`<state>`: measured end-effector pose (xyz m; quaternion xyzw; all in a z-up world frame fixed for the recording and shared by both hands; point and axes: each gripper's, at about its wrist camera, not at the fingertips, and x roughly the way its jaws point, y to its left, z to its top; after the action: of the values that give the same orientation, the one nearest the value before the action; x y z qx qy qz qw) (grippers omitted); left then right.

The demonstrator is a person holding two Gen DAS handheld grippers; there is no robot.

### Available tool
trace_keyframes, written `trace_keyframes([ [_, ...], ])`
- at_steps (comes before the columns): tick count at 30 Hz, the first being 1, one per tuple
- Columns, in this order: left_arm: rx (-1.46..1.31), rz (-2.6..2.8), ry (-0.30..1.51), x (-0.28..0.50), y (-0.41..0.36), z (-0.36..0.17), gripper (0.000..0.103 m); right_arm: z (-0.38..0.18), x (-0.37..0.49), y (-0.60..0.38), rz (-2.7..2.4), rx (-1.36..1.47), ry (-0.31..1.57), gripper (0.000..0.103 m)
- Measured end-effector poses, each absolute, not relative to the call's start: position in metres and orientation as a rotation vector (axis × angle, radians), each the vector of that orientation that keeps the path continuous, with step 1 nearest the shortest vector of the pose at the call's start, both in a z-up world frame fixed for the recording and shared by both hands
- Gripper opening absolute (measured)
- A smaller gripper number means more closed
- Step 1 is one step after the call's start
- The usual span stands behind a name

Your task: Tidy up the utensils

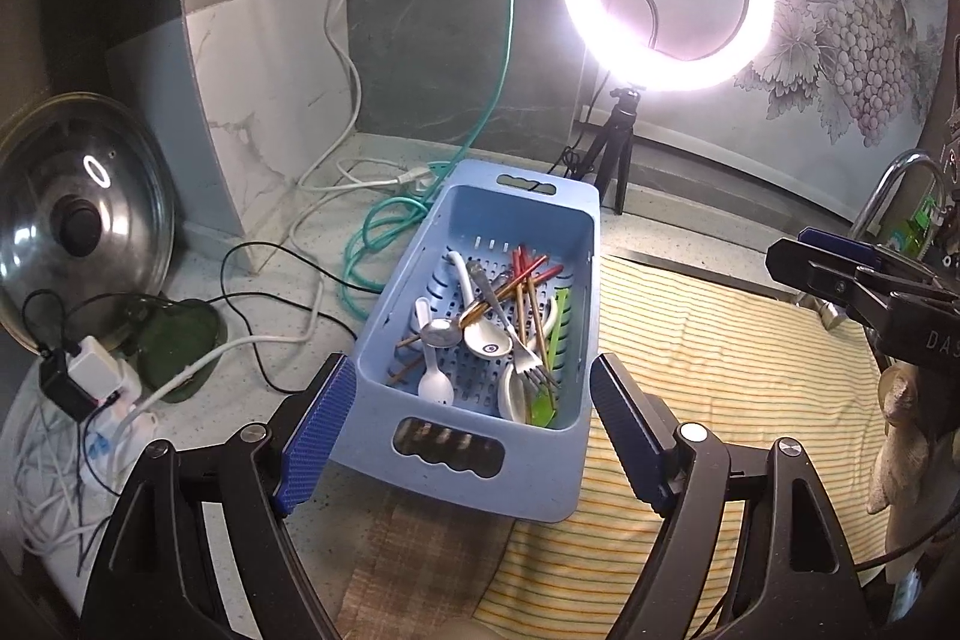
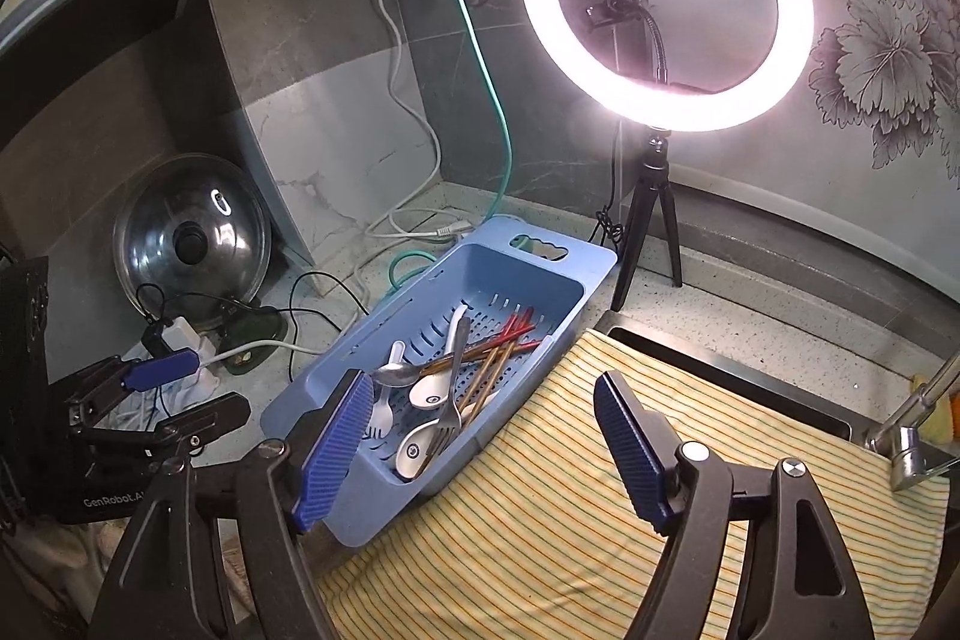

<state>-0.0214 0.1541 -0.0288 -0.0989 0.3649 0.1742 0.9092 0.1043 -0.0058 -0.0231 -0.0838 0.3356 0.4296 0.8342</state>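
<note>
Blue ribbed fingers (image 1: 321, 436) of the left gripper (image 1: 471, 439) stand wide apart and hold nothing, framing the near end of the blue basket (image 1: 528, 484) on the desk (image 1: 282, 280). Inside lies a tangle of utensils (image 1: 492, 334): white ceramic spoons, likely brittle and slick, a metal fork and spoon, thin stiff chopsticks. All look light; I would pinch one by its handle. To the right, the right gripper (image 2: 480, 451) is also spread open and empty over the striped cloth (image 2: 600, 520).
</note>
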Motion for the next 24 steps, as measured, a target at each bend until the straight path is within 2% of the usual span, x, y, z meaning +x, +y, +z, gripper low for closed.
trace_keyframes([
  [24,-0.199,0.356,0.761,-0.0234,0.1482,-0.0244,0.081,-0.0219,0.0992,-0.0135,0.890,-0.176,0.704,0.078],
])
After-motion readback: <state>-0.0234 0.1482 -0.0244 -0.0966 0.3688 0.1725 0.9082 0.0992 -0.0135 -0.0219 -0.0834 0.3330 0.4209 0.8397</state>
